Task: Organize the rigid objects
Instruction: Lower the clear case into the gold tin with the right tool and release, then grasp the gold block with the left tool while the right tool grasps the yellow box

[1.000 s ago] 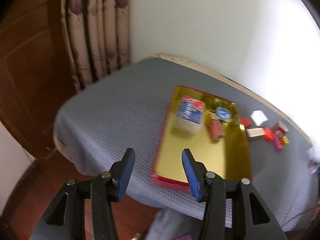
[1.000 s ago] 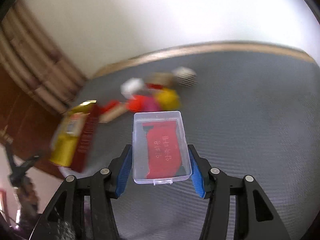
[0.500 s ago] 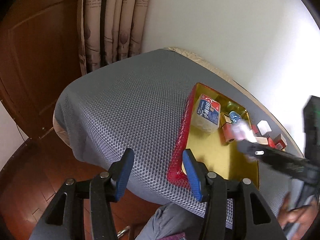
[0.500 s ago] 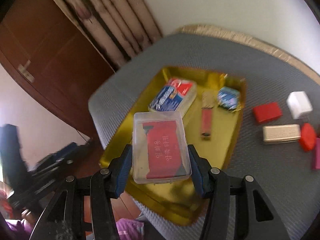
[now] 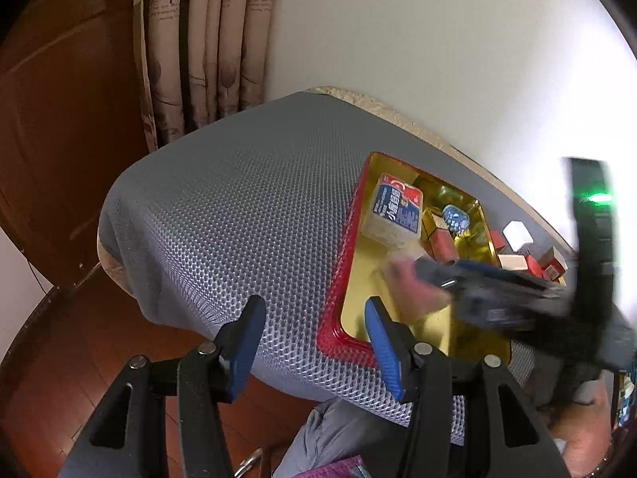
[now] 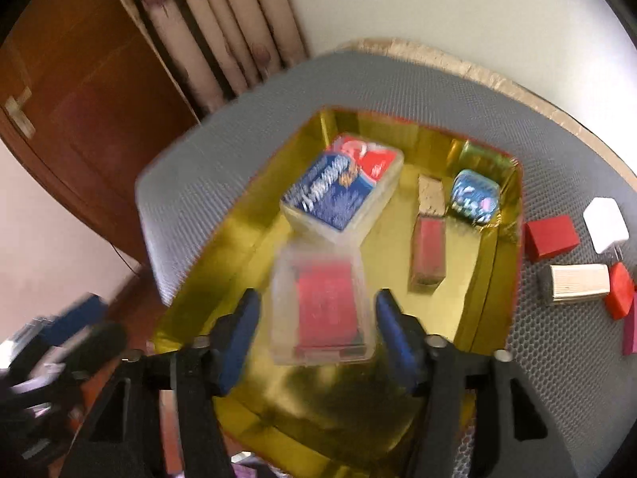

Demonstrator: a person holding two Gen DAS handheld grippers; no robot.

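A clear plastic box with a red card [image 6: 322, 279] sits blurred between the blue pads of my right gripper [image 6: 316, 306], just above the gold tray [image 6: 247, 239]. The jaws are opening, and a gap shows on each side of the box. In the left wrist view the right gripper [image 5: 477, 286] reaches over the tray [image 5: 338, 279] from the right, with the box [image 5: 406, 275] at its tip. My left gripper [image 5: 314, 310] hangs open and empty over the tray's near corner. A blue-and-red card case [image 6: 342, 187], a narrow red box [image 6: 428, 251] and a blue tin [image 6: 475, 195] lie in the tray.
Right of the tray on the grey mesh cloth [image 6: 557, 378] lie a red block [image 6: 551, 237], a white block [image 6: 605, 223], a ribbed beige box [image 6: 577, 288] and small red pieces [image 6: 619, 294]. A curtain [image 5: 207, 40] and wooden door stand behind. A person's trouser leg [image 5: 338, 430] is below the table edge.
My right gripper swung left from the loose pieces to above the tray, carrying the clear box. Its pads have now parted from the box. The left gripper has barely shifted.
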